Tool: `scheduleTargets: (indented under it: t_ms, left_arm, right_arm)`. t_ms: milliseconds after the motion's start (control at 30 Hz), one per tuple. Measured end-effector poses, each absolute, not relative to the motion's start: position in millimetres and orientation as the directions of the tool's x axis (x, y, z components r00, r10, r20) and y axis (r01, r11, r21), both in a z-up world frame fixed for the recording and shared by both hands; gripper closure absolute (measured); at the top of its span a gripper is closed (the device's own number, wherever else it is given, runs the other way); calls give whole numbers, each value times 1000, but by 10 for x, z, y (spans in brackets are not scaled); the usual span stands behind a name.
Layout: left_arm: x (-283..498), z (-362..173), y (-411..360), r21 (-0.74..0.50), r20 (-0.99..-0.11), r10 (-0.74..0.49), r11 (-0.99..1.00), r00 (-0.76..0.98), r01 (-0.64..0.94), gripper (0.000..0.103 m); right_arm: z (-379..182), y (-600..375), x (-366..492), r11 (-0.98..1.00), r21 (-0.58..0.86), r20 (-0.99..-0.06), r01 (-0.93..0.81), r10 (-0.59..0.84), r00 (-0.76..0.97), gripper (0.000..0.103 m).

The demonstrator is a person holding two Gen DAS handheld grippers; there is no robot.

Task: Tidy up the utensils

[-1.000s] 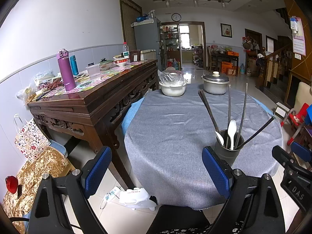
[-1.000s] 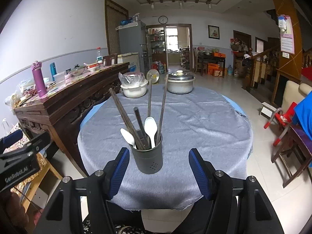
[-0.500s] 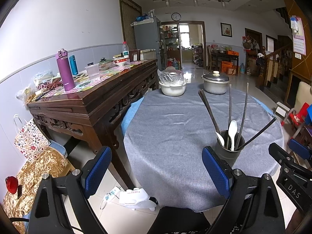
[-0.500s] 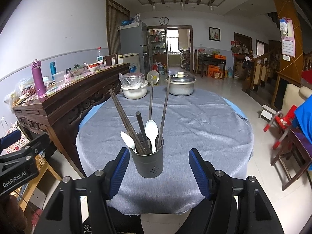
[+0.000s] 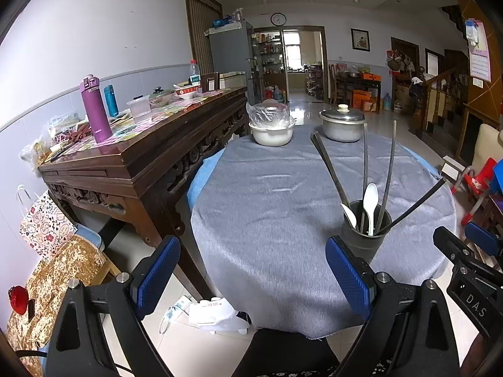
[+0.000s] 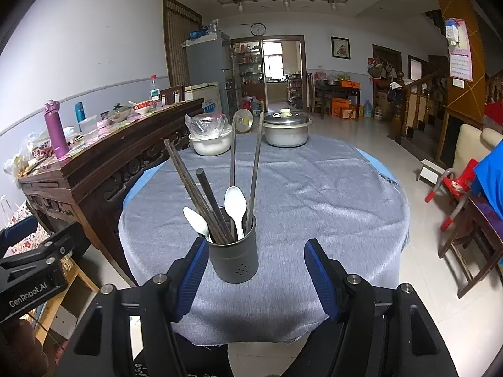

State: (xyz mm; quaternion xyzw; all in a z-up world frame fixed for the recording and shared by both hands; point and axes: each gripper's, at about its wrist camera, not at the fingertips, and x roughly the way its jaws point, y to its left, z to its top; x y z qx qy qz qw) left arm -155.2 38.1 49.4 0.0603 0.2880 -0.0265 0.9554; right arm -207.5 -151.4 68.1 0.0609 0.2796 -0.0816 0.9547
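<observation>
Two white plastic spoons (image 5: pixel 370 202), a clutch of dark wooden chopsticks (image 5: pixel 330 169) and two long thin metal handles stand together in the dark grey cylindrical metal holder (image 5: pixel 364 238), as the left wrist view shows it. The holder sits on the round table under its grey cloth (image 5: pixel 267 207), near the edge closest to the person, which looks handy for reaching. The left gripper (image 5: pixel 253 275) hangs off the table edge with its blue-padded fingers spread wide and nothing between them. It is well to the left of the holder, so it seems to be idle.

The right wrist view looks straight at the holder (image 6: pixel 234 259), which stands upright just beyond the fingertips of the right gripper (image 6: pixel 256 278). Its jaws are spread wider than the holder and grasp nothing. One chopstick (image 6: pixel 212 201) leans apart from the others. With every utensil apparently gathered in the holder and none loose on the cloth, I judge the sorting nearly or wholly done. The long ladle (image 6: pixel 234 169) leans back toward the lidded steel pot (image 6: pixel 286 128).
</observation>
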Motion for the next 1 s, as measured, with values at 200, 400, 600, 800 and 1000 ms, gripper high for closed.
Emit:
scheduleTargets:
  t_ms: [200, 400, 600, 800, 1000]
  left_arm:
    - [-1588, 534, 454, 85, -539, -19, 993, 842, 76, 9]
    - [-1564, 522, 490, 74, -544, -24, 994, 838, 76, 9]
    - [-1501, 484, 469, 72, -554, -34, 993, 832, 89, 9]
    - [-1434, 399, 432, 73, -578, -38, 993, 815, 98, 9]
    - [-1441, 376, 426, 75, -586, -41, 992, 810, 104, 9]
  right_arm:
    - [736, -1458, -2113, 981, 59, -531, 187, -128, 838, 36]
    - [735, -1394, -2093, 983, 42, -535, 180, -130, 835, 36]
    - [687, -1384, -2055, 983, 41, -544, 182, -131, 829, 36]
    - [628, -1446, -2004, 978, 47, -558, 201, -141, 818, 36]
    - [630, -1447, -2019, 978, 47, -555, 203, -143, 820, 36]
